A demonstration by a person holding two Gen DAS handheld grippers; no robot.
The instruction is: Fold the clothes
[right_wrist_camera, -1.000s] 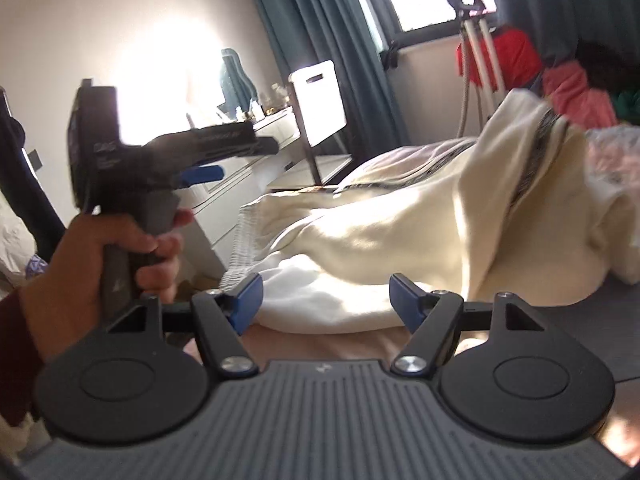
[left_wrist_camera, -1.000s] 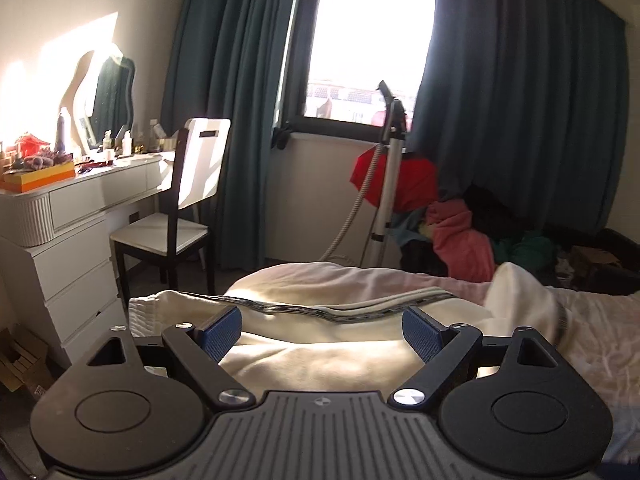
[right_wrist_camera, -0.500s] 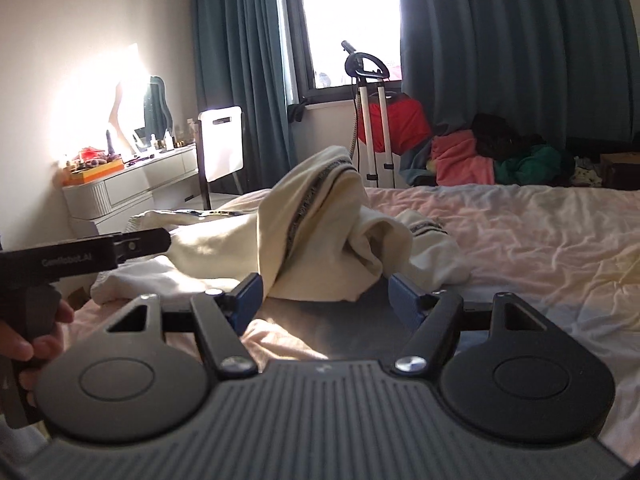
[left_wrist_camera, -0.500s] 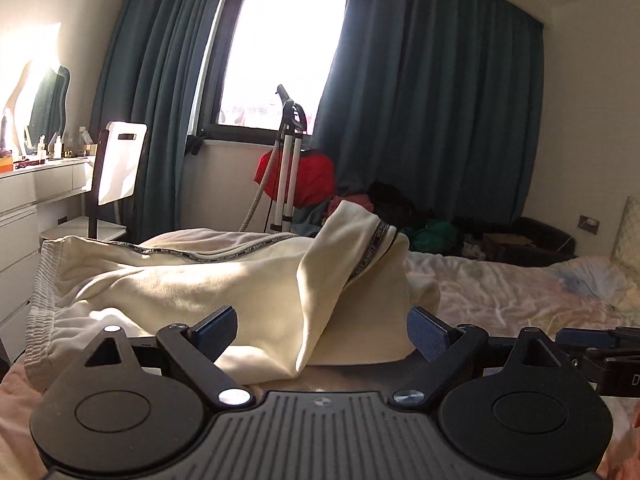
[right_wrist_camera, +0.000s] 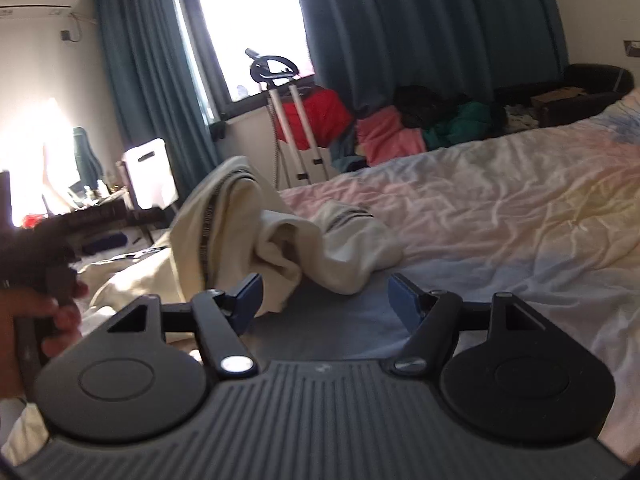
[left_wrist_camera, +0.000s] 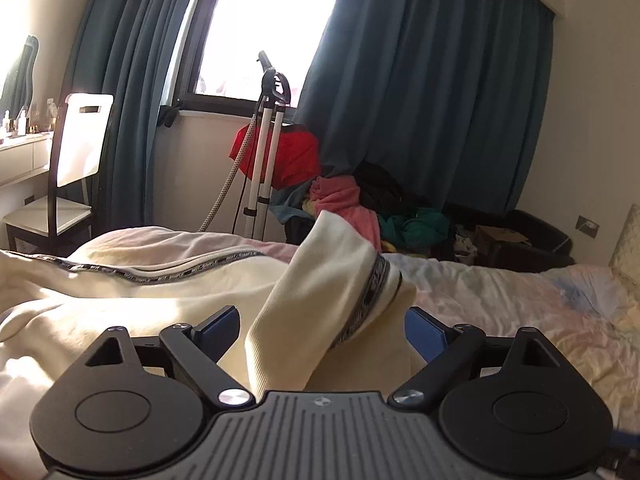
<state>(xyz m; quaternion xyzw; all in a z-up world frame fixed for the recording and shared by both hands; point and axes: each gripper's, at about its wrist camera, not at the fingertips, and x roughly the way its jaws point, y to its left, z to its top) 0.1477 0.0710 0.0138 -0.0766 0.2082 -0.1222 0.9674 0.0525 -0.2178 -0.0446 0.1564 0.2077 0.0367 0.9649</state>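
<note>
Left wrist view: one cream garment [left_wrist_camera: 168,292] with a dark patterned trim band, one bed [left_wrist_camera: 520,300], one white chair [left_wrist_camera: 76,160], one garment steamer [left_wrist_camera: 264,140], one heap of clothes [left_wrist_camera: 360,200] in red, pink, black and green below two teal curtains [left_wrist_camera: 420,100]. Left gripper [left_wrist_camera: 320,332] wide open, blue pads far apart, nothing clamped. Cream garment spread over the near left part of the bed, with one ribbed cuff end standing up in a peak directly between the two pads, close ahead of the gripper body. Cannot tell whether the cloth touches either pad. Sunlit on the left, shaded on the folded peak; trim band running along a seam across the flat part and again down the raised end.

Right wrist view: one cream garment [right_wrist_camera: 240,236], one bed [right_wrist_camera: 480,220], one left hand [right_wrist_camera: 36,320] at the frame's left edge, wrapped round the blurred dark handle of the left gripper. Right gripper [right_wrist_camera: 324,296] also spread wide, empty. Garment bunched in a soft mound ahead and to the left of the opening, its nearest fold just beside the left pad, well apart from the right pad. Two trimmed ends visible, one raised, one slumped on the pale rumpled sheet. Same steamer [right_wrist_camera: 288,120] and heap of clothes [right_wrist_camera: 400,128] by the window.
</note>
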